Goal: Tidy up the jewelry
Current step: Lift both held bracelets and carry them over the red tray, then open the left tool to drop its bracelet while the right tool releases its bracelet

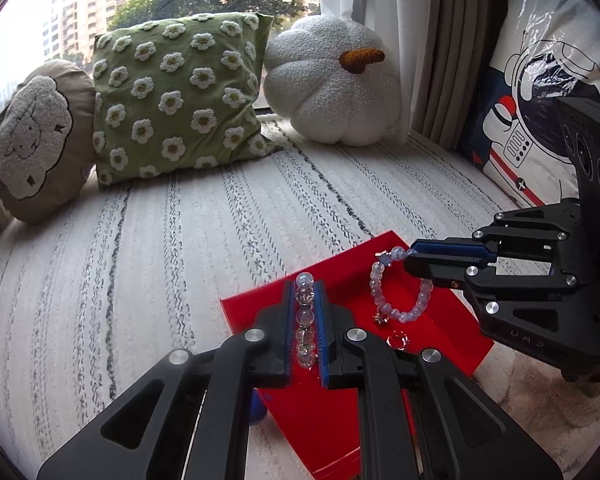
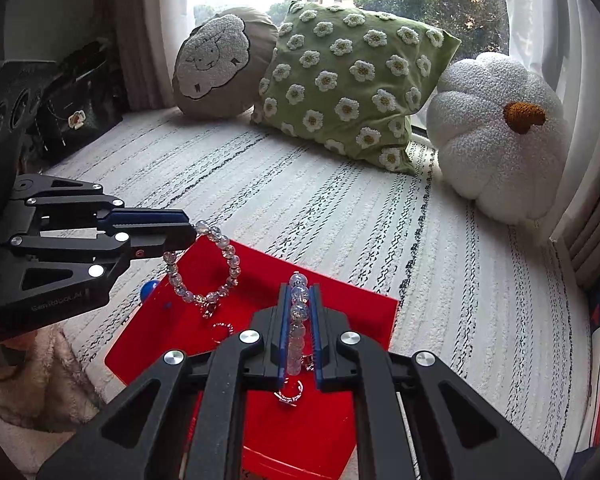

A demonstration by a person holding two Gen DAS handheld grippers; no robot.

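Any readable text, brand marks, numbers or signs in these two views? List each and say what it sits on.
"GenRobot.AI": raised lettering on the body of the left gripper, faint, best reading.
"DAS": on the body of the right gripper, partly blurred, uncertain.
White plus sign in a dark circle: on the astronaut cushion.
Small print on the dark bag: too small to read.
No other text is legible.

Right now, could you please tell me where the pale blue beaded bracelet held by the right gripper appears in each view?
Left wrist view: the pale blue beaded bracelet hangs right of centre from the right gripper, over the red tray.
Right wrist view: its beads run up the lower centre, clamped in that gripper's own jaws.
Shared landmark: the green flower-patterned cushion by the window.
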